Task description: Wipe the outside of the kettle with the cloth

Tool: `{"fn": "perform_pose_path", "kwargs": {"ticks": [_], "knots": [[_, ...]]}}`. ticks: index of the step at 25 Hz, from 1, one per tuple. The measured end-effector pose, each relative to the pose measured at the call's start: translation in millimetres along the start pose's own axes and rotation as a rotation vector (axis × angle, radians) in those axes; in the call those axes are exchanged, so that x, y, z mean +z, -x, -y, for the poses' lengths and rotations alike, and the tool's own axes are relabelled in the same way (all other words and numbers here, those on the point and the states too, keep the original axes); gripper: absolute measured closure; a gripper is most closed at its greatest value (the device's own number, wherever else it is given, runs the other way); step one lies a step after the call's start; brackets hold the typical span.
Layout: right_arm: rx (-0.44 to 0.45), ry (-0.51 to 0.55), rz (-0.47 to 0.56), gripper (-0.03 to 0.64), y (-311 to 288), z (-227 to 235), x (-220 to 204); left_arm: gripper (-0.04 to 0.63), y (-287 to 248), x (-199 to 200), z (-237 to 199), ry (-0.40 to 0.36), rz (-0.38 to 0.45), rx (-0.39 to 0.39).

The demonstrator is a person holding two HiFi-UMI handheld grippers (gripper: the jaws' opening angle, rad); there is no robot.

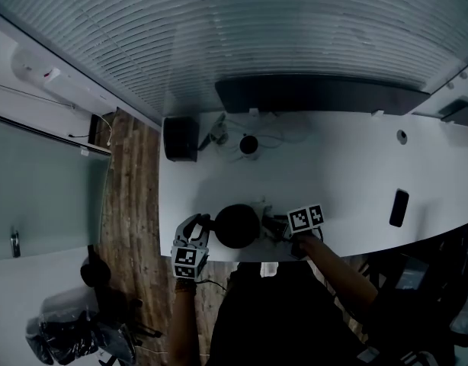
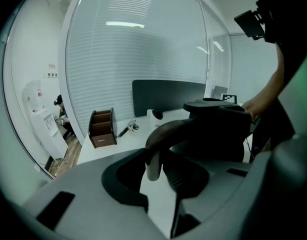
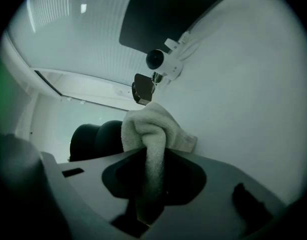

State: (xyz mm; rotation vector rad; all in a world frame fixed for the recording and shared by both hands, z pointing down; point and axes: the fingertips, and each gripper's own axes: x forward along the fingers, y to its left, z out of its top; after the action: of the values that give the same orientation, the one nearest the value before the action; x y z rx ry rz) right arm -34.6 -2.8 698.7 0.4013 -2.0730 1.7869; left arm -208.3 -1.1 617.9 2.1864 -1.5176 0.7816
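On my left, the left gripper [image 1: 197, 227] sits at the near edge of the white table [image 1: 333, 166]. Its own view shows its jaws clenched on the dark curved handle [image 2: 166, 131] of the black kettle [image 1: 236, 226]. The kettle stands upright between my two grippers, its body [image 2: 218, 129] just beyond the jaws. Farther back on the table I see a brown organiser box [image 2: 102, 128]. On the other side of the kettle, the right gripper [image 3: 151, 184] pinches a bunched pale cloth [image 3: 153, 124], close beside the kettle's wall [image 3: 93, 139]; I cannot tell whether it touches. A dark phone [image 1: 399, 207] lies well off to the right.
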Motion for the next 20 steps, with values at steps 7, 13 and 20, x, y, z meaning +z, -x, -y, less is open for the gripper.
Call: {"fn": "perform_pose_path", "kwargs": {"ticks": [7, 13, 20], "knots": [[-0.047, -0.059, -0.011, 0.531, -17.2, 32.0, -8.2, 0.485, -5.7, 3.3, -3.1, -0.026, -0.015, -0.013], [-0.017, -0.031, 0.031, 0.531, -4.8, 6.3, -3.8, 0.485, -12.5, 8.8, -5.3, -0.04, -0.016, -0.022], [0.052, 0.065, 0.061, 0.531, 18.0, -49.0, 9.4, 0.485, -20.8, 13.8, -7.5, -0.084, -0.032, -0.031]]}}
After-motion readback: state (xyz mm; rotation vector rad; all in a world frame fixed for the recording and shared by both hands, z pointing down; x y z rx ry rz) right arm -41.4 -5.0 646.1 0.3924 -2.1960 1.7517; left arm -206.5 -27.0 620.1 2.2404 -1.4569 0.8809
